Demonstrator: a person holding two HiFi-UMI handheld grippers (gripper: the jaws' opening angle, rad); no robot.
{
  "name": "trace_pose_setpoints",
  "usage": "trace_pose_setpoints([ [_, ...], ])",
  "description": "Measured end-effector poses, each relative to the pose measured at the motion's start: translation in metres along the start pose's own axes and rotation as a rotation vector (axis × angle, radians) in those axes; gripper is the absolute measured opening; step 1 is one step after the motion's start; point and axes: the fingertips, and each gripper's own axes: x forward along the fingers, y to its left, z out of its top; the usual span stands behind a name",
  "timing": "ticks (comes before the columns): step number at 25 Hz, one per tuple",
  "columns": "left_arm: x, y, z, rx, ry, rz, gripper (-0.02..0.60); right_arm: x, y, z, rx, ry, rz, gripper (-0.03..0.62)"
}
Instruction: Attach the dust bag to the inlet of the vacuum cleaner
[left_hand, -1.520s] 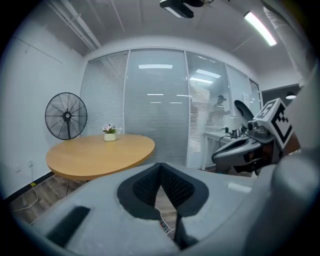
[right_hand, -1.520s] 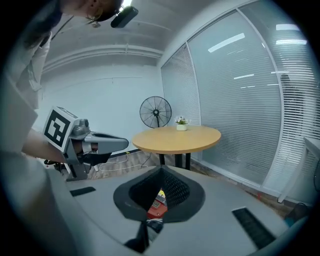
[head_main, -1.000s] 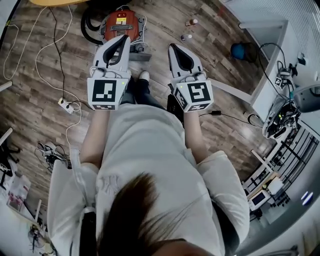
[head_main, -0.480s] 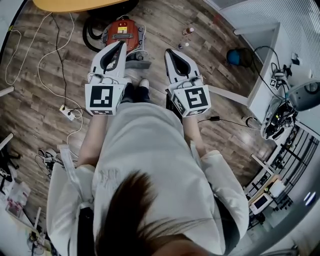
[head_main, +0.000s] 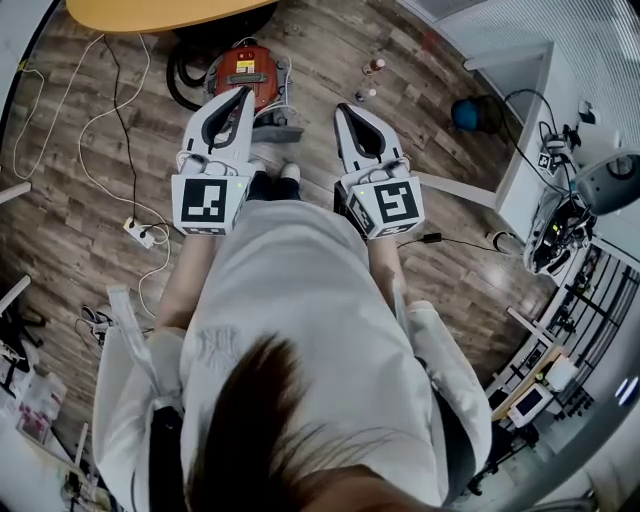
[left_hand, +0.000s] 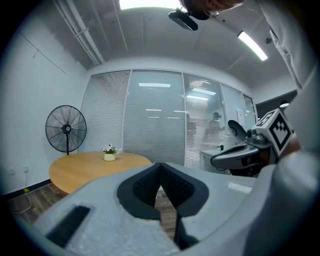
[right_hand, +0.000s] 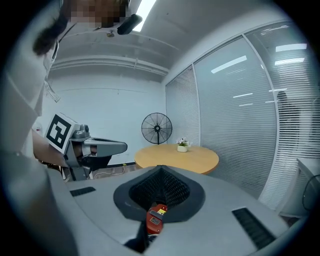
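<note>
The left tool (head_main: 242, 95) and right tool (head_main: 346, 108) are closed and empty; the red vacuum cleaner (head_main: 243, 68) should be approached low and squarely.

Vacuum cleaner (head_main: 248, 72) on the floor (head_main: 330, 40), ahead of the person's shoes (head_main: 288, 172). Round table (head_main: 160, 12) behind it. Flower pot (left_hand: 109, 155) on the table; fan (left_hand: 66, 129) standing left of the table. Power strip (head_main: 140, 233) on the floor, left of the person. Two small bottles (head_main: 370, 80) on the floor right of the vacuum cleaner. Left gripper (head_main: 243, 92) and right gripper (head_main: 345, 105) side by side, apart; from the head view the left one's tip overlaps the vacuum cleaner.
</note>
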Motion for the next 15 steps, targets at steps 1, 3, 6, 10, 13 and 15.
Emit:
trace_pose_setpoints([
  [1,-0.001,-0.001,0.002,0.005,-0.005,-0.004,0.017,-0.001,0.000,0.000,0.002,-0.004,-0.006,0.002],
  [3,-0.003,-0.003,0.004,0.022,-0.014,-0.019,0.017,-0.005,0.000,0.000,0.004,-0.009,-0.016,0.002],
  [6,-0.009,-0.010,0.002,0.042,-0.020,-0.043,0.017,-0.010,-0.001,-0.002,0.001,-0.009,-0.030,0.002],
  [10,-0.018,-0.018,-0.001,0.057,-0.012,-0.068,0.017,-0.016,-0.005,-0.003,-0.001,-0.016,-0.051,0.002],
  [13,-0.025,-0.015,-0.007,0.059,-0.004,-0.059,0.017,-0.017,-0.008,-0.002,0.000,-0.025,-0.065,0.002],
  [15,-0.027,-0.013,-0.008,0.062,-0.010,-0.049,0.017,-0.019,-0.008,-0.001,0.001,-0.031,-0.071,0.002],
])
